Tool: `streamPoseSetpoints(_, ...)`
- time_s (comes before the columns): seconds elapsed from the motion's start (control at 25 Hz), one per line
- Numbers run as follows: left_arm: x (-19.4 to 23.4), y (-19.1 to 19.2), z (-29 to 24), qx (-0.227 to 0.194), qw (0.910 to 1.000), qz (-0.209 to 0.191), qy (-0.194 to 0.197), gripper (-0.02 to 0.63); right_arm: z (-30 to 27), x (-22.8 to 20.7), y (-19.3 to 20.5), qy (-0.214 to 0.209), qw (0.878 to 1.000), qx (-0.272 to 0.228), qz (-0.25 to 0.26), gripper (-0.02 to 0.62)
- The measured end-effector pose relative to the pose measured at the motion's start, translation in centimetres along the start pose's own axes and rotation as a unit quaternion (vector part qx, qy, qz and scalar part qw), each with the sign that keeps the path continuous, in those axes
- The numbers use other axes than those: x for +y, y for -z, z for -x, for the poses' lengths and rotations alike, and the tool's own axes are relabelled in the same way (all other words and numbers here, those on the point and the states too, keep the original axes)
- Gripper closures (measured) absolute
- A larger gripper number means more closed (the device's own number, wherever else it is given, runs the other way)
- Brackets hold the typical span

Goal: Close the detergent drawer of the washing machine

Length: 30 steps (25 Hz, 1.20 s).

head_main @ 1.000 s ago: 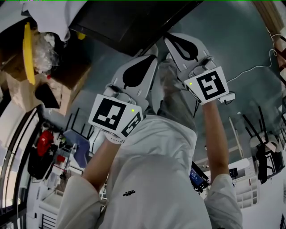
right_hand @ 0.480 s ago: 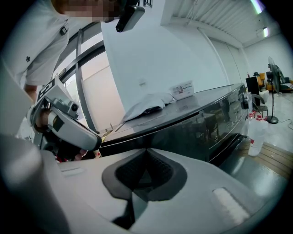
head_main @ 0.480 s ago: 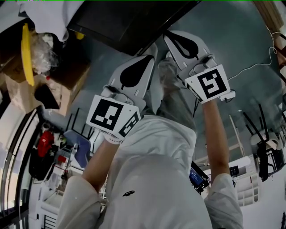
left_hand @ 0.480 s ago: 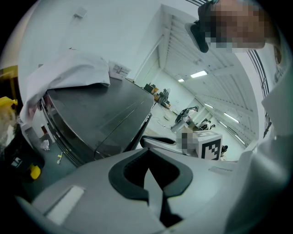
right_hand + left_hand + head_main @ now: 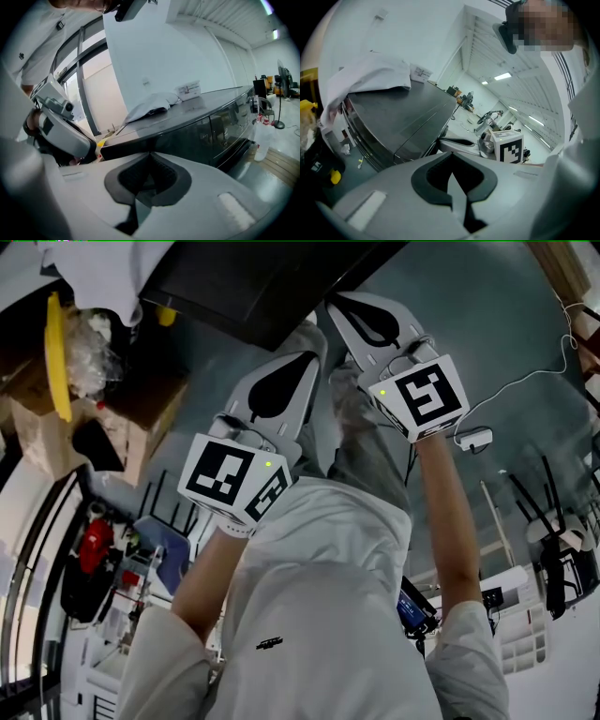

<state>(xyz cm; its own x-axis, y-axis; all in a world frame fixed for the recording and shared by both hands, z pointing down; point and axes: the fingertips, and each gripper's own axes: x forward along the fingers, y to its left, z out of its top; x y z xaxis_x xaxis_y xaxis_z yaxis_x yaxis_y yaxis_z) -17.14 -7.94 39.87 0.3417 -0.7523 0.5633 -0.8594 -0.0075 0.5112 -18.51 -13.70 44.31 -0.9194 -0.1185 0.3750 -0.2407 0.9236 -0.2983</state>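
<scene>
Right tongs (image 5: 334, 304), shut and empty, have edged nearer the washing machine (image 5: 262, 287).

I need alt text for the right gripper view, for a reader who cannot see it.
The right gripper has its jaws shut with nothing between them, and it points at a dark washing machine. A white cloth lies on the machine's top.

No legible text (label (image 5: 188, 88) too small)
</scene>
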Motion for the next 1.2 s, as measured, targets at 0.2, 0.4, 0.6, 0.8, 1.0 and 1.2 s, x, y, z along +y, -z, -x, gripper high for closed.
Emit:
streamPoseSetpoints(0.2,-1.4,-1.5,0.7,-0.018,0.9997,-0.014,0.002,0.588,1.5,-0.4,-0.7,0.017,1.0,-0.002,-0.009,0.594)
streamPoseSetpoints(0.4,-2.6,-2.0,1.6,-0.033,0.9991,-0.026,0.002,0.588,4.4,-1.9,-2.1,0.055,0.998,-0.006,0.001,0.574)
streamPoseSetpoints(0.6,-4.3,-2.3,2.0,-0.049,0.9981,-0.036,0.01,0.588,7.6,-2.0,-2.9,0.08,0.997,-0.008,0.01,0.571)
streamPoseSetpoints(0.8,-6.5,-2.9,2.7,-0.058,0.9968,-0.051,0.021,0.588,11.1,-1.7,-3.9,0.107,0.994,-0.016,0.006,0.571)
streamPoseSetpoints(1.0,-8.8,-3.4,3.4,-0.061,0.9947,-0.073,0.039,0.588,15.0,-1.4,-5.3,0.137,0.99,-0.032,0.001,0.569)
streamPoseSetpoints(1.2,-10.6,-4.2,4.0,-0.072,0.9919,-0.091,0.051,0.588,18.8,-1.3,-6.6,0.167,0.985,-0.048,0.004,0.566)
